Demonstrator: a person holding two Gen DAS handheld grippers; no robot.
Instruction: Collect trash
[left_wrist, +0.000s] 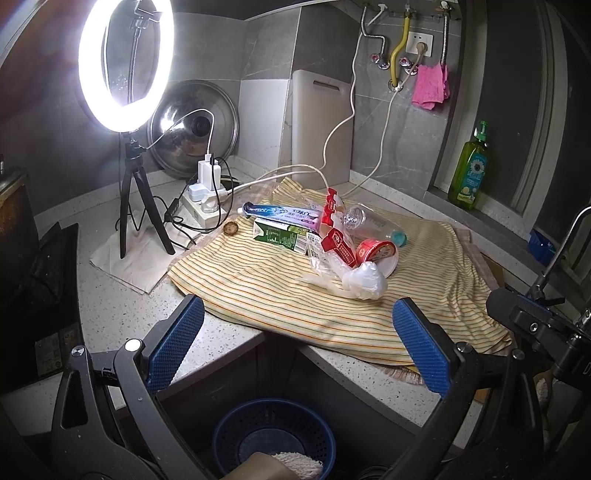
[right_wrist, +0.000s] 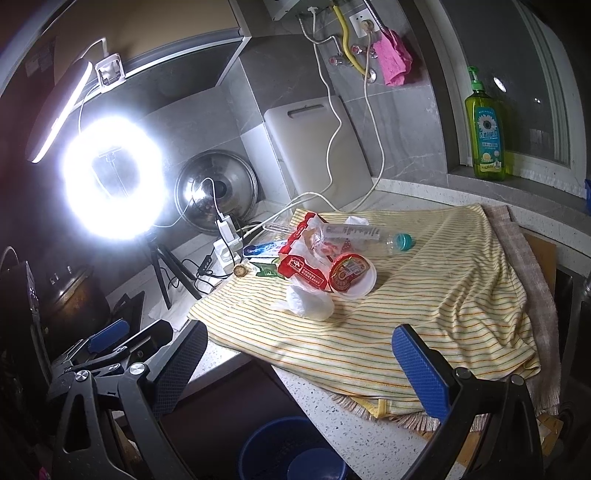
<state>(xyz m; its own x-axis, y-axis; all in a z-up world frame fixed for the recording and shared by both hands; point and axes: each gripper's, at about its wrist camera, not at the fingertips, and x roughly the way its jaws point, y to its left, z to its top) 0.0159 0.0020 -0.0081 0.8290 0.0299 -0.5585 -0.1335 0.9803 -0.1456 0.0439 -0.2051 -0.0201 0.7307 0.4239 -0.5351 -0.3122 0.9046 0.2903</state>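
A pile of trash lies on a yellow striped cloth (left_wrist: 280, 295) (right_wrist: 436, 295) on the counter: a crumpled white plastic bag (left_wrist: 364, 282) (right_wrist: 312, 302), a red-lidded white cup (left_wrist: 376, 253) (right_wrist: 351, 275), red wrappers (left_wrist: 338, 242) (right_wrist: 303, 273), a clear plastic bottle (left_wrist: 373, 221) (right_wrist: 358, 234), a green carton (left_wrist: 282, 234) and a toothpaste tube (left_wrist: 277, 213). My left gripper (left_wrist: 299, 347) is open and empty, short of the cloth's front edge. My right gripper (right_wrist: 299, 365) is open and empty, also in front of the pile. A blue basket (left_wrist: 275, 435) (right_wrist: 291, 448) stands below the counter.
A ring light on a tripod (left_wrist: 125, 66) (right_wrist: 112, 177), a power strip with cables (left_wrist: 207, 192), a pot lid (left_wrist: 194, 129) and a cutting board (left_wrist: 321, 122) stand at the back. A green soap bottle (left_wrist: 471, 170) (right_wrist: 487, 136) is on the sill. A faucet (left_wrist: 565, 240) is at right.
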